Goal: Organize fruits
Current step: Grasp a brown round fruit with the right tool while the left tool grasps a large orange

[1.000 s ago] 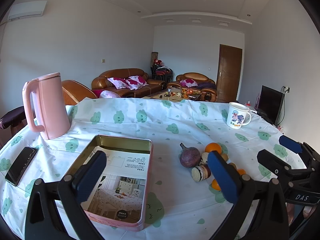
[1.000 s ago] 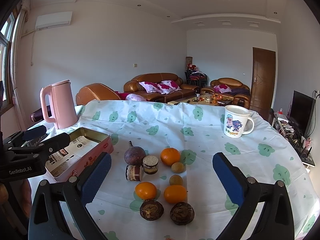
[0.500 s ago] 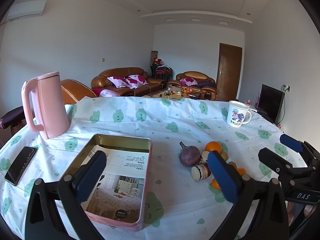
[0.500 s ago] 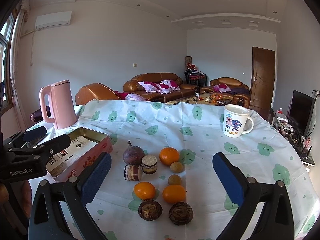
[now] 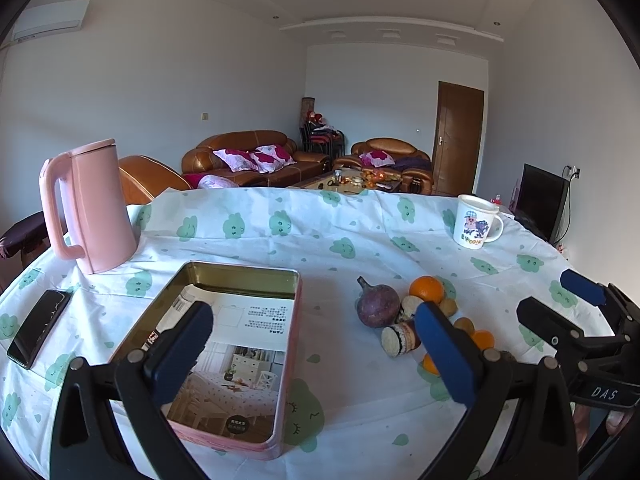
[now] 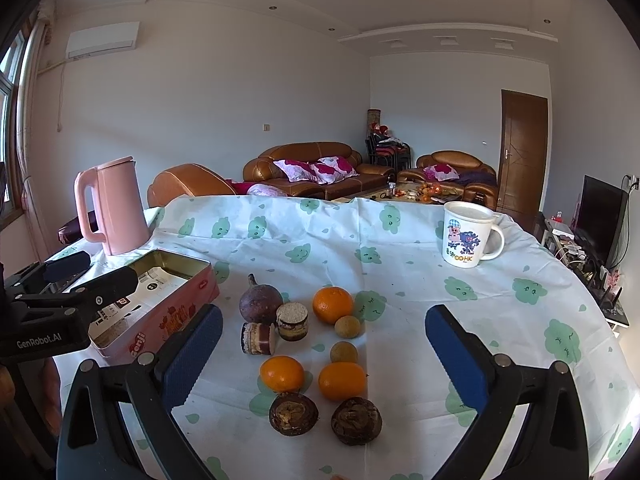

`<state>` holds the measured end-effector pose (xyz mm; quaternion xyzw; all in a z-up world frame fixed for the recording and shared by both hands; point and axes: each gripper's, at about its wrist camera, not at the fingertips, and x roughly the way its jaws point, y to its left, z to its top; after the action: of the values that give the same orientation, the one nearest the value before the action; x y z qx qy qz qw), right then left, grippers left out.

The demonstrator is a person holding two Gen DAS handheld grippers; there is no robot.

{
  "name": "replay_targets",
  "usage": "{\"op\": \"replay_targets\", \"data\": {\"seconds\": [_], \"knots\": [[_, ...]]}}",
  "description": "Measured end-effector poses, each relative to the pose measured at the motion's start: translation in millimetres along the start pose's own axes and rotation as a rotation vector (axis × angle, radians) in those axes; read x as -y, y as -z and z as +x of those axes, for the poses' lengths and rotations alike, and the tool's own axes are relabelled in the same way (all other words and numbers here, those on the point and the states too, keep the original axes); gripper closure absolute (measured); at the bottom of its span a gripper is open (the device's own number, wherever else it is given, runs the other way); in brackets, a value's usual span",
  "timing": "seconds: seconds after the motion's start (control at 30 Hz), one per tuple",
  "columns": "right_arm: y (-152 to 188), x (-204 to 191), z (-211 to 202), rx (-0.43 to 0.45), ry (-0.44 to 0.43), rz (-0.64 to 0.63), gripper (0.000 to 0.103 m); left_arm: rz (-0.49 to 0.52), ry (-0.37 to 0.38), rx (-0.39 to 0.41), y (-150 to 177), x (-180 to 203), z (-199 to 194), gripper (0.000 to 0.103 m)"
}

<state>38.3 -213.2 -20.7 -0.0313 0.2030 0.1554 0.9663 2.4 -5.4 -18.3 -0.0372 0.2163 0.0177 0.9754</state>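
Fruits lie in a cluster on the clouded tablecloth: a purple round fruit with a stem [image 6: 261,303], three oranges [image 6: 333,304] [image 6: 282,373] [image 6: 343,381], two small brown fruits [image 6: 347,326], two dark wrinkled ones [image 6: 293,413] [image 6: 356,420], and two cut cylinder pieces [image 6: 292,321]. A pink tin [image 5: 280,340] with a printed sheet inside sits left of them. My left gripper [image 5: 314,354] hovers open over the tin's near right side. My right gripper [image 6: 324,354] hovers open above the fruit cluster, nothing between its fingers. The purple fruit [image 5: 378,306] also shows in the left wrist view.
A pink kettle [image 5: 90,206] stands at the back left, a dark phone [image 5: 38,328] lies near the left edge. A white cartoon mug [image 6: 468,234] stands at the back right. Sofas, a coffee table and a door lie beyond the table.
Both grippers have drifted only slightly; the right wrist view edged a little closer to the fruits. Nothing was taken hold of.
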Motion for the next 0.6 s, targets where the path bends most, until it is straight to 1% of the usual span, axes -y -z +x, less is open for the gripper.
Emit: {"op": "replay_targets", "data": {"seconds": [0.17, 0.3, 0.4, 0.47, 0.5, 0.53, 0.57, 0.6], "knots": [[8.0, 8.6, 2.0, -0.016, 0.026, 0.006, 0.001, 0.007, 0.004, -0.017, 2.3, 4.4, 4.7, 0.0], [26.5, 23.3, 2.0, -0.044, 0.066, 0.007, 0.001, 0.025, 0.02, -0.051, 10.3, 15.6, 15.8, 0.0], [43.9, 37.0, 5.2, -0.088, 0.069, 0.026, 0.001, 0.042, 0.047, -0.087, 19.5, 27.0, 27.4, 0.0], [52.7, 43.2, 6.6, -0.108, 0.054, 0.042, 0.003, 0.042, 0.08, -0.118, 24.7, 34.0, 35.4, 0.0], [55.8, 45.1, 7.8, -0.116, 0.041, 0.047, 0.005, 0.044, 0.093, -0.132, 27.3, 37.8, 39.0, 0.0], [57.9, 45.9, 10.1, -0.127, 0.028, 0.051, 0.013, 0.047, 0.106, -0.144, 29.5, 41.5, 42.5, 0.0], [59.5, 45.9, 13.0, -0.141, 0.014, 0.053, 0.024, 0.05, 0.12, -0.155, 30.9, 45.8, 45.6, 0.0], [60.4, 45.8, 16.3, -0.155, -0.001, 0.055, 0.028, 0.053, 0.136, -0.165, 32.2, 49.3, 48.5, 0.0]]}}
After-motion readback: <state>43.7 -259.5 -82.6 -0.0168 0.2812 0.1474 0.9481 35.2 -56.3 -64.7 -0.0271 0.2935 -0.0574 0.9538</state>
